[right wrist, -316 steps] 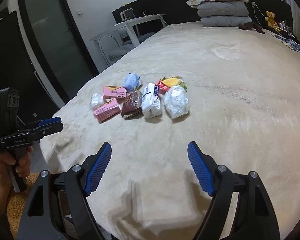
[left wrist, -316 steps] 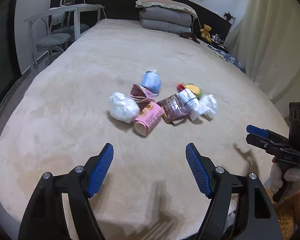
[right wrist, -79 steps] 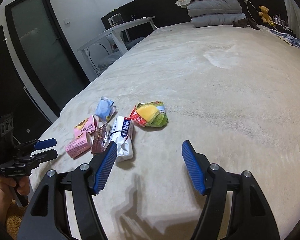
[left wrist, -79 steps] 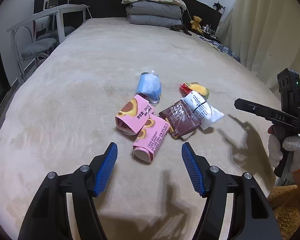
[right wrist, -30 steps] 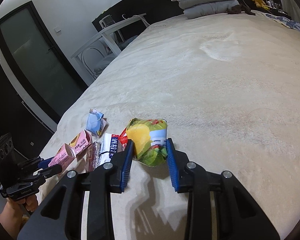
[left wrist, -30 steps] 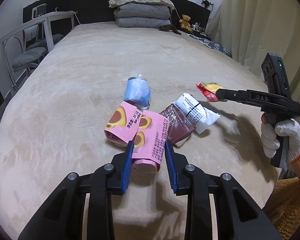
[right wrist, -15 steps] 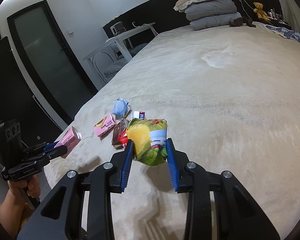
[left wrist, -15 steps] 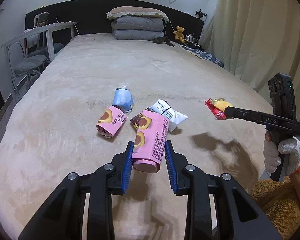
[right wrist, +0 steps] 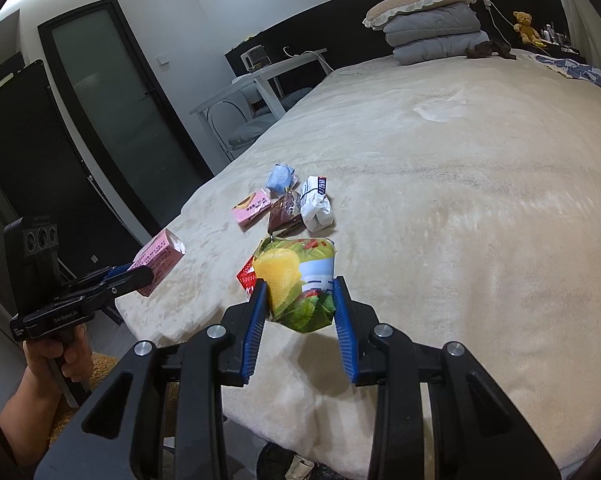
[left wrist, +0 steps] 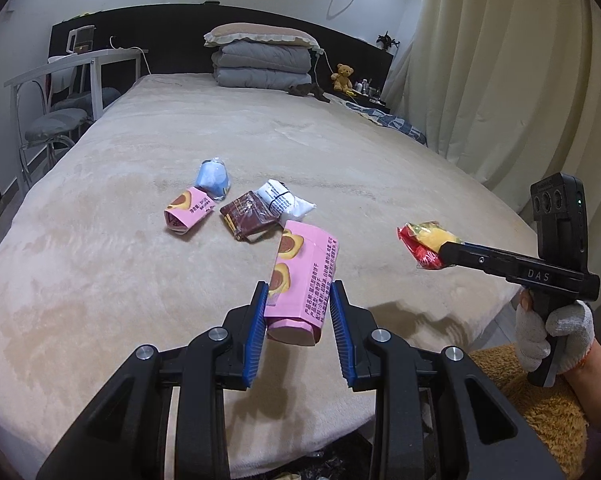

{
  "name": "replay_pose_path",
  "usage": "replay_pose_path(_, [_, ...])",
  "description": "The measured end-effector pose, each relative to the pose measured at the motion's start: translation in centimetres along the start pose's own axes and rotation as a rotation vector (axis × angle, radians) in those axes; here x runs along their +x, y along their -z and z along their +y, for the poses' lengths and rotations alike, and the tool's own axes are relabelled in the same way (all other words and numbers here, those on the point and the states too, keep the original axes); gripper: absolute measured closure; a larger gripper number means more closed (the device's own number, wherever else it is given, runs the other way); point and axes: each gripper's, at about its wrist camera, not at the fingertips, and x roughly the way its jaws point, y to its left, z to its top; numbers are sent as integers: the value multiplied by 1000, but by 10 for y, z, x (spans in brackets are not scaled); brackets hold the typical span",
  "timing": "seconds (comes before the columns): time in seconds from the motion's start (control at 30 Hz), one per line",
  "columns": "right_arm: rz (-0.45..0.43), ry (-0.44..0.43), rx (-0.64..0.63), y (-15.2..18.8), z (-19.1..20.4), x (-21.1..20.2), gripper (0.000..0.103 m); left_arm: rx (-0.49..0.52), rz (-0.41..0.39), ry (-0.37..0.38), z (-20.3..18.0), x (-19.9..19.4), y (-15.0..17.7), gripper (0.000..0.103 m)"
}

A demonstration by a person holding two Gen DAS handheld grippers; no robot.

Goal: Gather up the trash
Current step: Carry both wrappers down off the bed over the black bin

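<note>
My left gripper [left wrist: 298, 292] is shut on a pink snack box [left wrist: 305, 276], held up over the near edge of the bed [left wrist: 100, 280]. My right gripper [right wrist: 300, 286] is shut on a yellow-green snack bag [right wrist: 298, 284], also lifted off the bed. Each shows in the other's view: the right gripper [left wrist: 440, 254] with its bag [left wrist: 426, 242] at the right, the left gripper [right wrist: 140, 274] with its box [right wrist: 160, 258] at the left. On the bed lie a second pink box [left wrist: 188, 214], a blue wrapper [left wrist: 212, 176], a brown packet [left wrist: 250, 214] and a white packet [left wrist: 286, 200].
Stacked pillows and quilts [left wrist: 262, 60] lie at the headboard, with a teddy bear [left wrist: 342, 76] beside them. A white desk and chairs [left wrist: 60, 92] stand left of the bed, curtains [left wrist: 500, 60] on the right. A dark bag opening [left wrist: 332, 464] shows below the bed's near edge.
Both grippers have pulled back from the pile and risen, carrying the pink box and the snack bag with them. The bed's near edge has come into view below.
</note>
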Motion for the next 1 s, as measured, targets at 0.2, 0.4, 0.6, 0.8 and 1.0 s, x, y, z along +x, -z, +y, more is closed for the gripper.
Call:
replay_pose_path(0.2, [21,7,-32,25,14,-9,69,-4,7,26,-14,-11,22,74])
replay_pose_path(0.4, [54,8,-78,49,32,-12,69,-4,26,46,-26,-17,41,74])
replay_pose_path(0.6, [87,0,-101,71,46,-13,69,-11,59,60,-36,-21,61,74])
replay_pose_path(0.8, [131,-10,-95,91,53,-15,69,-25,100,65,-40,-19,76,74])
replay_pose_path(1.0, [183,-10,-99,107,59,-12,69,-24,147,75,-48,-15,92,74])
